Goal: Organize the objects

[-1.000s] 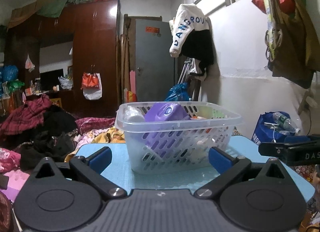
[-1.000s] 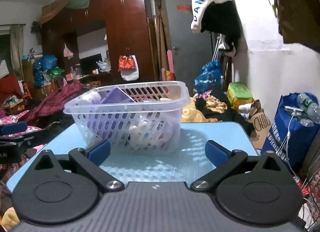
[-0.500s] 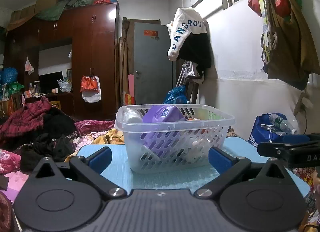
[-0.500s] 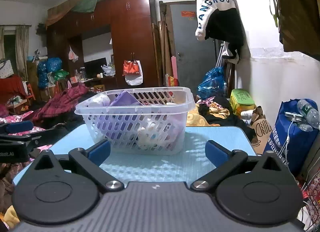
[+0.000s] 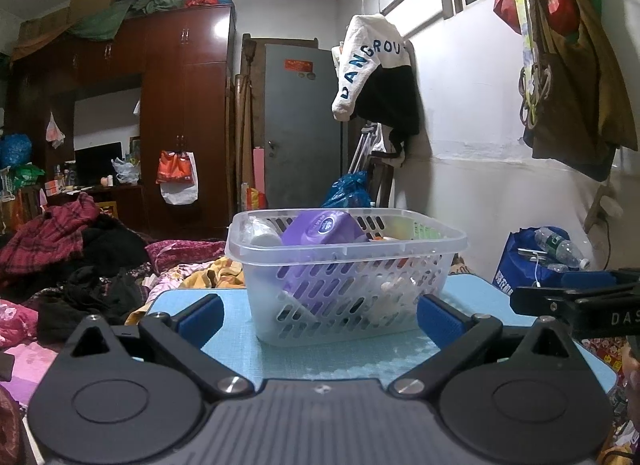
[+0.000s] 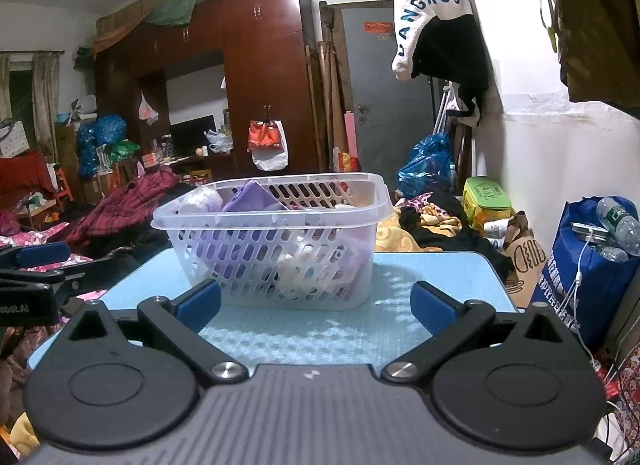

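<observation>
A clear slotted plastic basket (image 5: 452, 239) stands on a light blue table (image 5: 236, 341); it also shows in the right wrist view (image 6: 376, 205). Inside lie a purple wipes pack (image 5: 320, 227), a white bottle (image 5: 262, 235) and several smaller items. My left gripper (image 5: 318, 317) is open and empty, just short of the basket. My right gripper (image 6: 314, 307) is open and empty, also short of the basket (image 6: 376, 205). The right gripper shows at the right edge of the left wrist view (image 5: 580, 301); the left gripper shows at the left edge of the right wrist view (image 6: 36, 265).
Piles of clothes (image 5: 60, 261) lie on a bed to the left. A blue bag with water bottles (image 6: 592, 265) stands right of the table (image 6: 400, 325). A green box (image 6: 486, 195) and a blue plastic bag (image 6: 424, 167) sit beyond it. A wardrobe (image 5: 184, 117) and grey door (image 5: 300, 125) stand behind.
Both grippers have drawn back and risen slightly; the basket sits a little farther away in both views. Both stay open and empty.
</observation>
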